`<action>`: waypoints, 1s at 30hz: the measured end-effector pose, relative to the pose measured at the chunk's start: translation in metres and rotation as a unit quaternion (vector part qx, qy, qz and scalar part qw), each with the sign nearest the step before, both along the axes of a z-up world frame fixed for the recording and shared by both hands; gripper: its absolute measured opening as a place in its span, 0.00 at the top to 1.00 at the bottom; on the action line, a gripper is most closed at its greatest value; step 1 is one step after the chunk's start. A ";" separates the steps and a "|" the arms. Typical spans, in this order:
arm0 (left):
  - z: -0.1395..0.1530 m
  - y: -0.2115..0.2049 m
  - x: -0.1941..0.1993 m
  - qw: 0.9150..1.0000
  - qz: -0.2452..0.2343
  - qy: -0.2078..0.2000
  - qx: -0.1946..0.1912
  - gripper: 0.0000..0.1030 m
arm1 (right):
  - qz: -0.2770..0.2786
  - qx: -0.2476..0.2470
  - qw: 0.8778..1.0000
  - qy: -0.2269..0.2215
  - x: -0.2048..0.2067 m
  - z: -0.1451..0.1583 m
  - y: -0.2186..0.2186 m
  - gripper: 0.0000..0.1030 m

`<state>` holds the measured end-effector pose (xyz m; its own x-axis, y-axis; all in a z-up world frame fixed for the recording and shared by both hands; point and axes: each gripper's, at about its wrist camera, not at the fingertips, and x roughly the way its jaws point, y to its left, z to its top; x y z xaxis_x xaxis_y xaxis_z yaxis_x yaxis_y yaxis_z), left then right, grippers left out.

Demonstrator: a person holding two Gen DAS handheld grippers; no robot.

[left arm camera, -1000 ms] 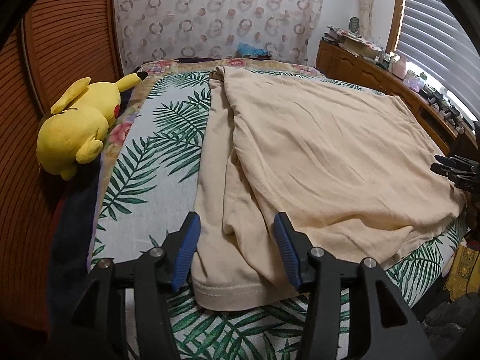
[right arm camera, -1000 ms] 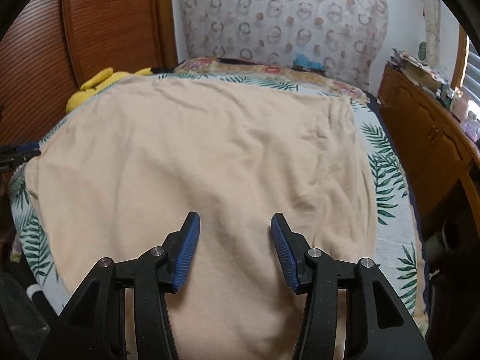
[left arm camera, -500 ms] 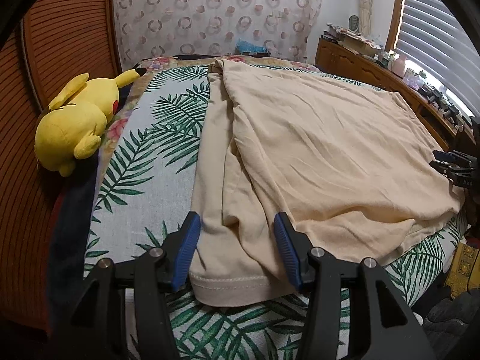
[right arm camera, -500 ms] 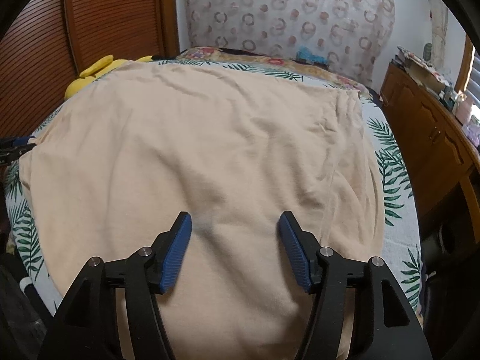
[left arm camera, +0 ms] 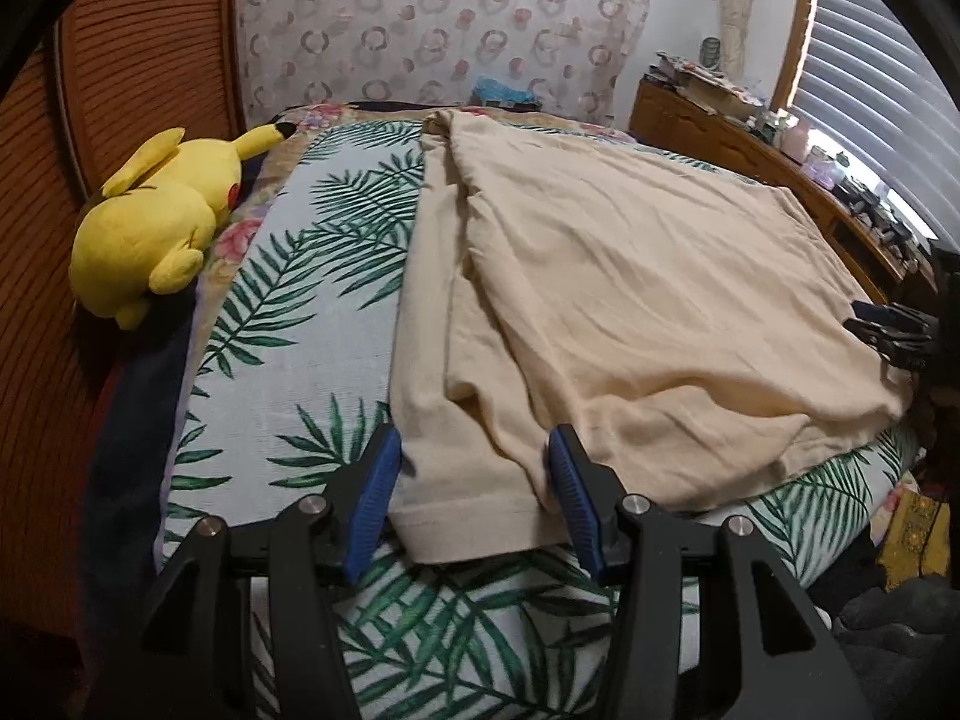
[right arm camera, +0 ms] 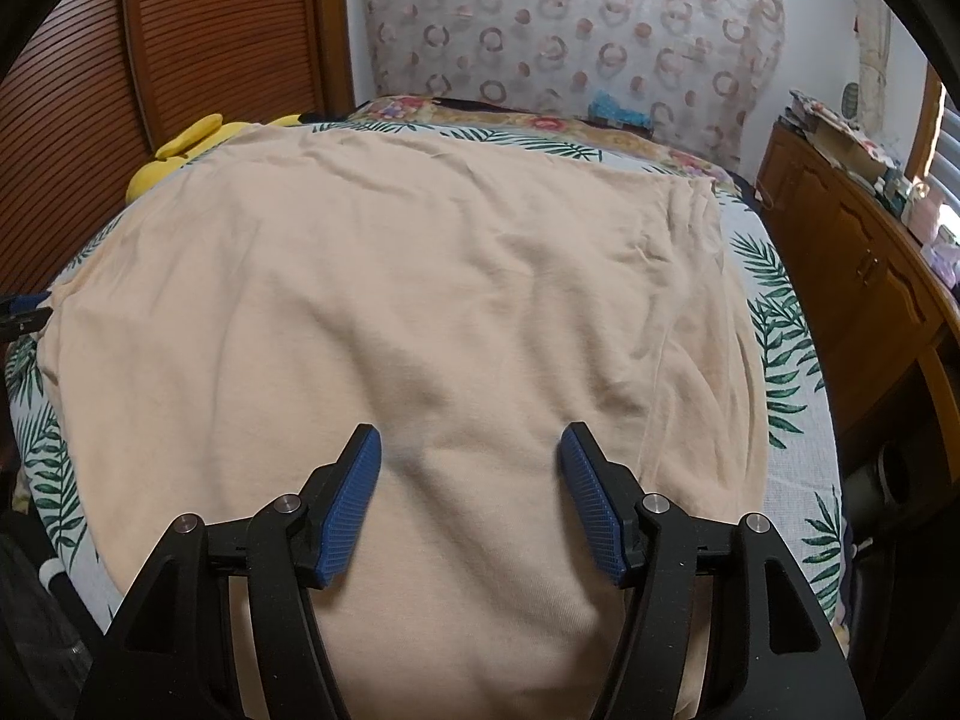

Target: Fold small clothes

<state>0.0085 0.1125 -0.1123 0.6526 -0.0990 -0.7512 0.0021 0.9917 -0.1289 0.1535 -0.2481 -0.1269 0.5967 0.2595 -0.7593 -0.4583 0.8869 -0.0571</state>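
The beige T-shirt (left arm camera: pixel 630 300) lies spread on the palm-print bed (left arm camera: pixel 300 330). The left hand-held gripper (left arm camera: pixel 474 498) straddles its sleeve hem, released; the right hand-held gripper (right arm camera: pixel 468 498) hovers released over the body. Grabbing one layer could drag the shirt crooked.

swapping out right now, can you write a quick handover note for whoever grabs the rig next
Left claw: open, straddling the near hem of the beige garment, not pinching.
Right claw: open, above the middle of the cloth, holding nothing.
Garment lies spread on the palm-print bedcover, its left edge turned over once. Yellow plush toy sits off to the left.
Left to do: nearly all folds; grip the hem corners first.
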 end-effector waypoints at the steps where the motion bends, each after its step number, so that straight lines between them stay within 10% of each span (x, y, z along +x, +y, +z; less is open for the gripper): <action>1: 0.000 0.001 0.002 1.000 0.002 0.000 0.004 0.51 | 0.000 0.000 1.000 0.000 0.000 0.000 0.000 0.38; 11: -0.002 -0.001 0.014 1.000 -0.004 -0.006 -0.008 0.51 | 0.000 0.000 1.000 0.000 -0.001 0.000 0.000 0.38; 18: 0.001 -0.008 0.017 1.000 -0.021 -0.010 -0.016 0.95 | 0.000 0.000 1.000 0.000 -0.001 0.000 0.000 0.38; 30: 0.077 -0.067 0.025 0.988 -0.104 -0.106 -0.040 0.97 | -0.021 0.021 0.998 -0.047 -0.014 0.019 -0.013 0.39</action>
